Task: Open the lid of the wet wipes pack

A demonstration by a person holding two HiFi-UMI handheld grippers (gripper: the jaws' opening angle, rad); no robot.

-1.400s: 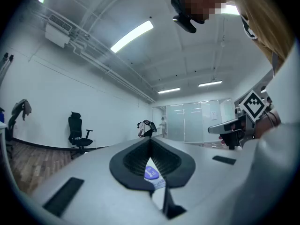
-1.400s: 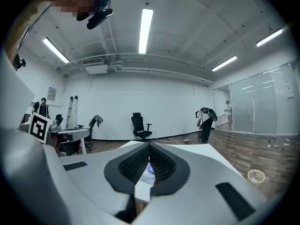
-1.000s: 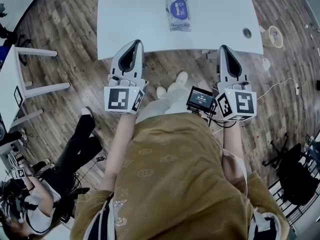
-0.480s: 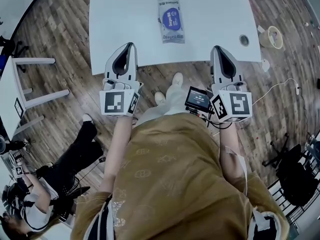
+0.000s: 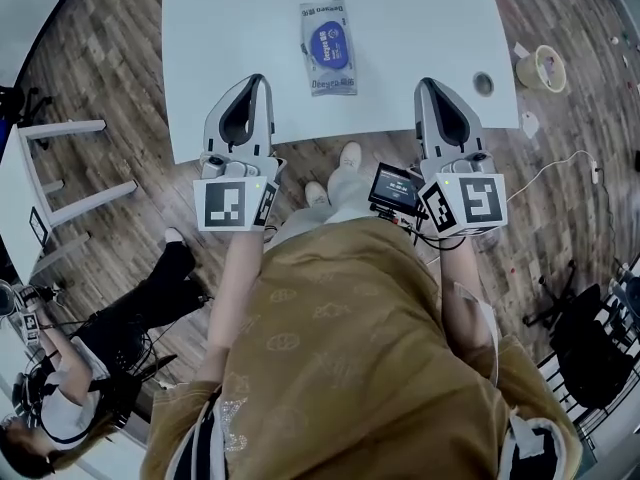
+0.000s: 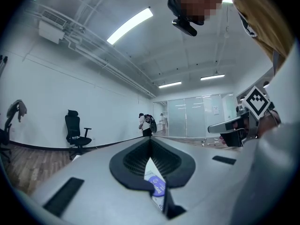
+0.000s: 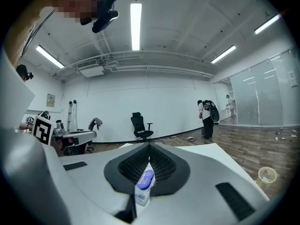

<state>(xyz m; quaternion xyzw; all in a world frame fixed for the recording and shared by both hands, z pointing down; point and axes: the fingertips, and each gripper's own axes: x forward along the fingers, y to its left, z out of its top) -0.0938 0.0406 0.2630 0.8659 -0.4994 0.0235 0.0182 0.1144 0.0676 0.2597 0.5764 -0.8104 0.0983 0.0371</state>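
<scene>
The wet wipes pack (image 5: 326, 46) lies flat on the white table (image 5: 420, 18), silvery with a round blue lid on top, lid down. My left gripper (image 5: 254, 81) is shut and empty, its tip just over the table's near edge, short of the pack and to its left. My right gripper (image 5: 429, 85) is likewise shut and empty, at the near edge to the pack's right. A sliver of the pack (image 6: 155, 185) shows through the slit between the jaws of the left gripper (image 6: 150, 139). The right gripper (image 7: 150, 145) shows the pack (image 7: 144, 185) the same way.
A round cable hole (image 5: 483, 84) sits in the table near the right gripper. A tape roll (image 5: 543, 68) lies on the wooden floor at right. A seated person (image 5: 70, 398) is at lower left beside another white table (image 5: 25, 173). An office chair (image 6: 75, 131) stands far off.
Both grippers have moved forward from above the floor to the table's near edge. The pack now sits nearer to them in the head view. Both stay shut.
</scene>
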